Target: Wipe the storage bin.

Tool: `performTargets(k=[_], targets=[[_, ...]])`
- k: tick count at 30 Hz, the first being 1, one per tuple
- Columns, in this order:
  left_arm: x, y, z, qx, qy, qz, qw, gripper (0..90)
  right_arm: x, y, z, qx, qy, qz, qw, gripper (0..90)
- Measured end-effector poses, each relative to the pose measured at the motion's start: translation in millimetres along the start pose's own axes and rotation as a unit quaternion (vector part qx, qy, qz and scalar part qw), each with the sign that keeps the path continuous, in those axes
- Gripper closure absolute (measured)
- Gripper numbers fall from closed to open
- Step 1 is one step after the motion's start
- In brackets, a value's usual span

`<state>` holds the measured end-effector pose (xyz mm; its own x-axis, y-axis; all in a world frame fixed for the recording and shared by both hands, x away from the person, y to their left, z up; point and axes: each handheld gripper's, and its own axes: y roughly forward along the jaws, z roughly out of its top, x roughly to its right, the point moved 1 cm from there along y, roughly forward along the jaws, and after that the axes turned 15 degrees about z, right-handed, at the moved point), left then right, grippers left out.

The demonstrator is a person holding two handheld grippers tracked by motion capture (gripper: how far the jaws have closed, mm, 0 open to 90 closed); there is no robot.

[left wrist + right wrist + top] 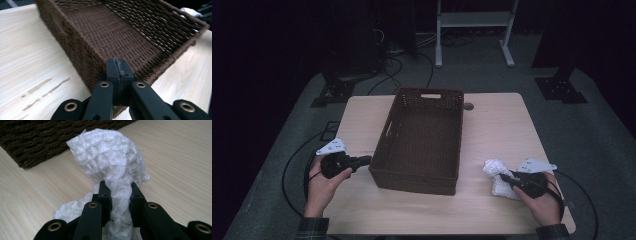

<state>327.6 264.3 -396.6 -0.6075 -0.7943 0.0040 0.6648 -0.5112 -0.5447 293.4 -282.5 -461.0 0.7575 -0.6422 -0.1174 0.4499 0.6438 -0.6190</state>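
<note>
Right claw (117, 188): clamped on white waffle-weave cloth (110, 160), bunched on table (502, 125) right of brown woven basket (422, 135). Left claw (117, 68): closed, empty, tips at basket's near-left corner. Step: cloth gripped. Next, likely: lift over rim, drop inside.

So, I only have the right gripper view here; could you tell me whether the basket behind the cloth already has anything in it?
Observer: From the high view the brown woven basket is empty; its bare woven bottom shows.
Operator: Thank you, and where is the other gripper, please?
Observer: The left gripper is at the basket's near left corner, jaws shut with nothing between them, tips right against the weave in the left gripper view.
Operator: And how much of the cloth is off the table?
Observer: The right gripper is shut on the white cloth; part bunches above the jaws, the rest still lies on the wooden table.
</note>
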Motion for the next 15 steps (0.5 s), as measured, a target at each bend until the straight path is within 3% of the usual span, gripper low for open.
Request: performTargets(k=[15], targets=[[37.3, 16.9, 9.8, 0.006, 0.029, -0.065, 0.9974, 90.0, 4.6, -4.1, -2.0, -0.001, 0.010, -0.015, 0.9998, 76.5]])
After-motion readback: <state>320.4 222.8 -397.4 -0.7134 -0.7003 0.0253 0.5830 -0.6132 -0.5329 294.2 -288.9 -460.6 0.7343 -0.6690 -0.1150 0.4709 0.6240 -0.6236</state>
